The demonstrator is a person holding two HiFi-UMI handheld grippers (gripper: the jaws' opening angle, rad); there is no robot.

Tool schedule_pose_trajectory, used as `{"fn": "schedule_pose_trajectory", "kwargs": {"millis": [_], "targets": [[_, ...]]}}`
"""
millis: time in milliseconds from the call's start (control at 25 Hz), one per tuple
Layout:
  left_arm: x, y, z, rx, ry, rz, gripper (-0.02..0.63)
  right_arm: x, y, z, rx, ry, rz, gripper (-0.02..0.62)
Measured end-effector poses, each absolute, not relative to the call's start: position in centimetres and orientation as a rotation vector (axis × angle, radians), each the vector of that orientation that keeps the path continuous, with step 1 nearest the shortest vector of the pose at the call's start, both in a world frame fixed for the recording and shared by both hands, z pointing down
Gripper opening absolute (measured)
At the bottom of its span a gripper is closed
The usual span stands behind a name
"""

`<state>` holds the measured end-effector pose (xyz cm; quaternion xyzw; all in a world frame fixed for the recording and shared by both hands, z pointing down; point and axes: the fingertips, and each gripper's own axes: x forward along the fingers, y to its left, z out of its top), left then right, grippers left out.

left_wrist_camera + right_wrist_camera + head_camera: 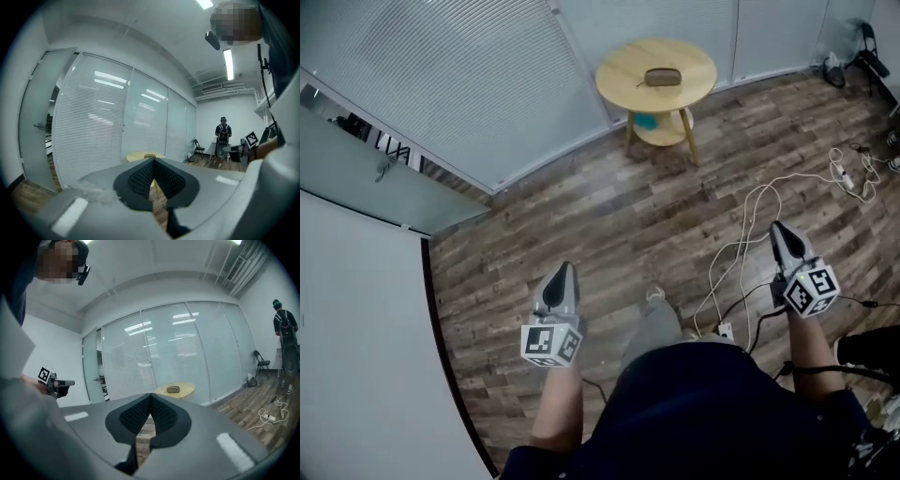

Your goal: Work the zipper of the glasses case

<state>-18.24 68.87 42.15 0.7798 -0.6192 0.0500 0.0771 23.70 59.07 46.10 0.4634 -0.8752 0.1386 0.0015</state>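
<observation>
- Your left gripper (pixel 566 270) is held out over the wood floor (pixel 609 216) and points toward the far table. Its jaws are pressed together tip to tip, with nothing between them.
- Your right gripper (pixel 778 228) is likewise clenched on nothing; its pads meet in the right gripper view. It hangs above the white cables (pixel 750 211) that trail across the floor.
- The two grippers are well apart, one on each side of your body, each with its marker cube toward you.
- The glasses case (pixel 662 77), brown and oblong, lies flat near the middle of the round wooden table (pixel 614 84), well apart from both grippers. It is too small to tell how the zipper stands.
- The table stands just beside the glass wall with its lowered blinds (pixel 441 84). Something blue (pixel 647 121) sits on the table's lower shelf.
- Another person (pixel 223 133) in dark clothes stands at the far end of the room. A folding chair (pixel 261 363) stands near the glass wall.
</observation>
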Motion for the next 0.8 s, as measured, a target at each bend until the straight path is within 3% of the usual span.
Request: {"fn": "schedule_pose_trajectory", "kwargs": {"millis": [560, 800], "targets": [[-23.1, 44.3, 41.7, 2.599, -1.606, 0.127, -0.002, 16.4, 45.5, 45.2, 1.666, -2.639, 0.38, 0.006], [-21.9, 38.7, 42.9, 2.614, -1.49, 0.14, 0.002, 18.8, 42.5, 47.3, 1.729, -2.539, 0.462, 0.006]]}}
